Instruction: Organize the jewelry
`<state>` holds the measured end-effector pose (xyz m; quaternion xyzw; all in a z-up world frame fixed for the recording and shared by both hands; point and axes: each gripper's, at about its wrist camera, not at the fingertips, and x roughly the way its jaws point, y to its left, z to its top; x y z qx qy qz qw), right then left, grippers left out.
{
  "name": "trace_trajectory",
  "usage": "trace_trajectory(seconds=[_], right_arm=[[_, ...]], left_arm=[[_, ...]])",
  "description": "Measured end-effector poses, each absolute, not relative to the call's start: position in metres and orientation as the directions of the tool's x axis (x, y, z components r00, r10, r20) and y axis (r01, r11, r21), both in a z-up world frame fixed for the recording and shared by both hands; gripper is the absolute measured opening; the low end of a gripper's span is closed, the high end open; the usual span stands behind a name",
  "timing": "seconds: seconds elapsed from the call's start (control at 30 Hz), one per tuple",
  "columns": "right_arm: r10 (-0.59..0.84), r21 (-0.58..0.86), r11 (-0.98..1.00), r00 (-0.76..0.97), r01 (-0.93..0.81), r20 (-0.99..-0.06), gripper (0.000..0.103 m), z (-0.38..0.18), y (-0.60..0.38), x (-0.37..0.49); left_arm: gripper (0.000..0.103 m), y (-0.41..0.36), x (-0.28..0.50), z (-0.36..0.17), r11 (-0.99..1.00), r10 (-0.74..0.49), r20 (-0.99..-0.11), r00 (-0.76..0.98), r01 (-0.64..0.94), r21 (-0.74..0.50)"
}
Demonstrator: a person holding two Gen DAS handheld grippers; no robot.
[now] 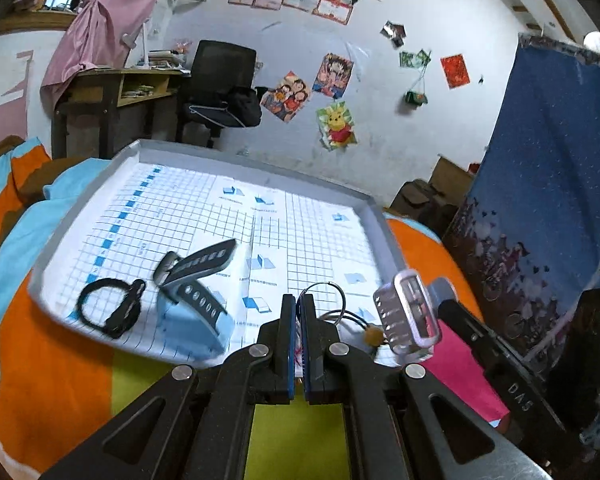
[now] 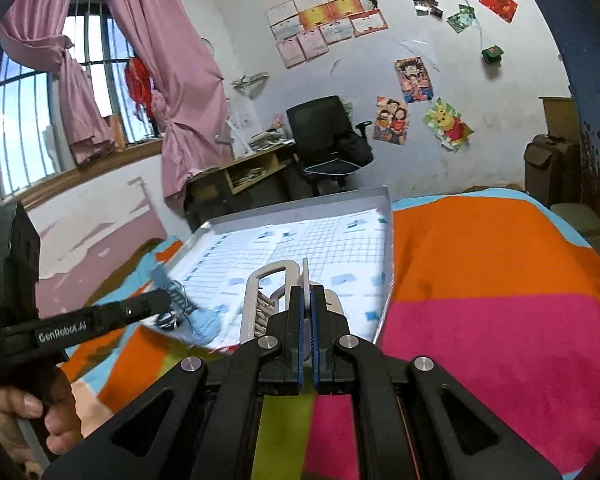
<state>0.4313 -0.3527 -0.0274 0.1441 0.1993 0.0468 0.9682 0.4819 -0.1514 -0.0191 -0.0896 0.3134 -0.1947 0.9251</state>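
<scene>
Left gripper (image 1: 299, 312) clamped on thin wire necklace (image 1: 332, 296); right gripper (image 2: 309, 312) clamped on pale rack (image 2: 260, 300), both above tray (image 1: 100, 176) near edge; rack lies right of necklace.

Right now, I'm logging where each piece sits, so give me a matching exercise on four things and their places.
1 black bracelet
2 watch
3 plastic rack
4 wire hoop

A clamped in right hand-held gripper
B flat on tray
C clamped in left hand-held gripper
D leaning on blue box

Pairs: 1-B, 2-D, 3-A, 4-C.
</scene>
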Motion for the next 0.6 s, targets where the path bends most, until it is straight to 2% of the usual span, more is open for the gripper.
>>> trace_trajectory(seconds=[0.17,0.23,0.6], right_arm=[[0.129,0.304,0.953,0.911,-0.004,-0.393,0.003,-0.039,-0.355,0.453],[0.126,0.304,0.953,0.908,0.001,-0.400,0.003,-0.043,-0.354,0.456],[0.095,0.304,0.952,0.915,0.032,-0.391,0.004,-0.035,-0.358,0.451]], left_arm=[[0.003,-0.169,0.502,-0.034,0.928,-0.370,-0.610,0.701,0.304,-0.214],[0.003,-0.171,0.506,-0.039,0.926,-0.376,-0.624,0.685,0.302,-0.226],[0.003,-0.164,0.502,-0.034,0.930,-0.368,-0.622,0.691,0.274,-0.246]])
